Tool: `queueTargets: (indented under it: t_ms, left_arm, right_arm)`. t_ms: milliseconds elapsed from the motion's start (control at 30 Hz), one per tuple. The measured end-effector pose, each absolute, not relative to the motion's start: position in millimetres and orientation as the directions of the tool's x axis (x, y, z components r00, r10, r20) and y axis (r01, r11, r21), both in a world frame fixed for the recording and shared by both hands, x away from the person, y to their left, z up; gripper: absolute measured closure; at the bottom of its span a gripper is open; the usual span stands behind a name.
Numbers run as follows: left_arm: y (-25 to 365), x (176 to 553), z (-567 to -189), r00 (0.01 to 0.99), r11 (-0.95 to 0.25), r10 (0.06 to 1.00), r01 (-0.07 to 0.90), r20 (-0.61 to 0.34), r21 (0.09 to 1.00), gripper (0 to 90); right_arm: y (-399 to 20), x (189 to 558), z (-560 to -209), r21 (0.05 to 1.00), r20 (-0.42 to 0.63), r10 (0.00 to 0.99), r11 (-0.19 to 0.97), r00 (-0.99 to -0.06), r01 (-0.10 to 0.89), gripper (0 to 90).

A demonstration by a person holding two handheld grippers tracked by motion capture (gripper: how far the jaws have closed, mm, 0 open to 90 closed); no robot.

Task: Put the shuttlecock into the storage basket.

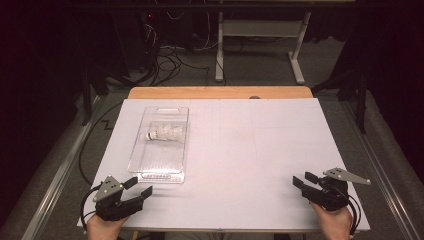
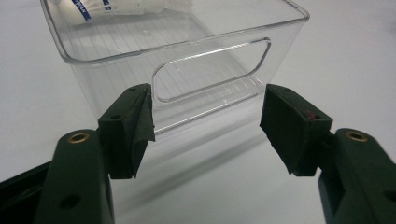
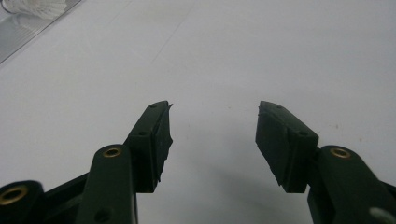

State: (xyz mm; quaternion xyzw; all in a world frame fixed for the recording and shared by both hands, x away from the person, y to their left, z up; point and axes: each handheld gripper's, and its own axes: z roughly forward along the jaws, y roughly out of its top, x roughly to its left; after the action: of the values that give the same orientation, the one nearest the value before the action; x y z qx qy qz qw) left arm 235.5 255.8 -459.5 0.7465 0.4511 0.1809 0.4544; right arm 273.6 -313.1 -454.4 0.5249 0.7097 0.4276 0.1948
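Left gripper (image 1: 138, 188) fingers (image 2: 133, 128) stand apart, empty, just short of the clear bin's (image 1: 145, 167) near end wall. Right gripper (image 1: 303, 180) fingers (image 3: 154, 140) stand apart over bare table (image 1: 250, 150) by the near right corner. The shuttlecock (image 1: 165, 133) lies inside the bin, toward the table's left edge.

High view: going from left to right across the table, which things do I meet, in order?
left gripper → clear plastic bin with shuttlecock inside → bare white table → right gripper
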Motion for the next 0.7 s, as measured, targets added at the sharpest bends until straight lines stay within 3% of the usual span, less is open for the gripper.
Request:
queueTargets:
  t_ms: [700]
  left_arm:
    - [256, 237, -459, 0.525, -0.176, 0.84, 0.51, -0.142, 0.842, 35.3]
  right_arm:
    - [-324, 266, -457, 0.83, 0.182, 0.916, 0.052, -0.357, 0.556, 42.3]
